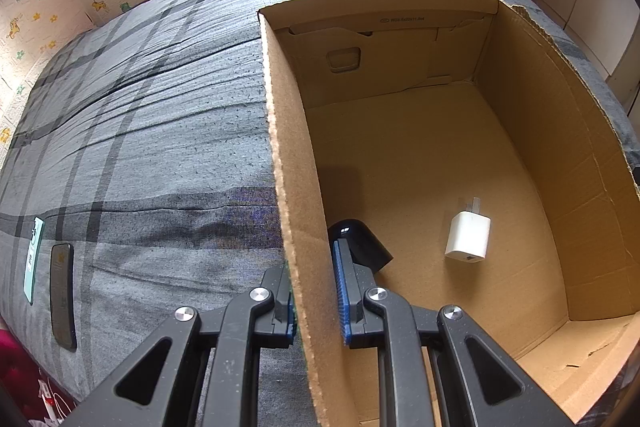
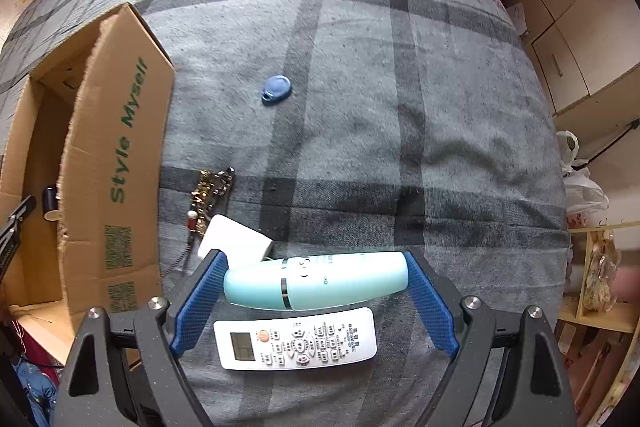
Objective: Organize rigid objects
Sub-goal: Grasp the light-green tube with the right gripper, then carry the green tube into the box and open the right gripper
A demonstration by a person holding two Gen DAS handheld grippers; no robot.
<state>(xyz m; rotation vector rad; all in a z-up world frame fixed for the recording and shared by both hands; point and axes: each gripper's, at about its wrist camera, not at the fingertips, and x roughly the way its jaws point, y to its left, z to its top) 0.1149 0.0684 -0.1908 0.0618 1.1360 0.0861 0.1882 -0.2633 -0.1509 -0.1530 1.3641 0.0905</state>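
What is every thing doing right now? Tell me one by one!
Cardboard box: open on top, wall pinched.
Left gripper: shut on the box wall.
White charger: lying in the box.
Black thing: lying in the box.
Right gripper: wide, clamping the blue bottle.
Blue bottle: sideways, held lengthwise.
Remote: face up on the bed.
Blue tag: on the bed.

A plaid grey bed [image 2: 360, 47] carries a box [image 2: 120, 147], blue tag [image 2: 277, 89], keys [image 2: 210, 187], charger [image 2: 234, 237], remote [image 2: 296, 341] and two phones [image 1: 63, 299]
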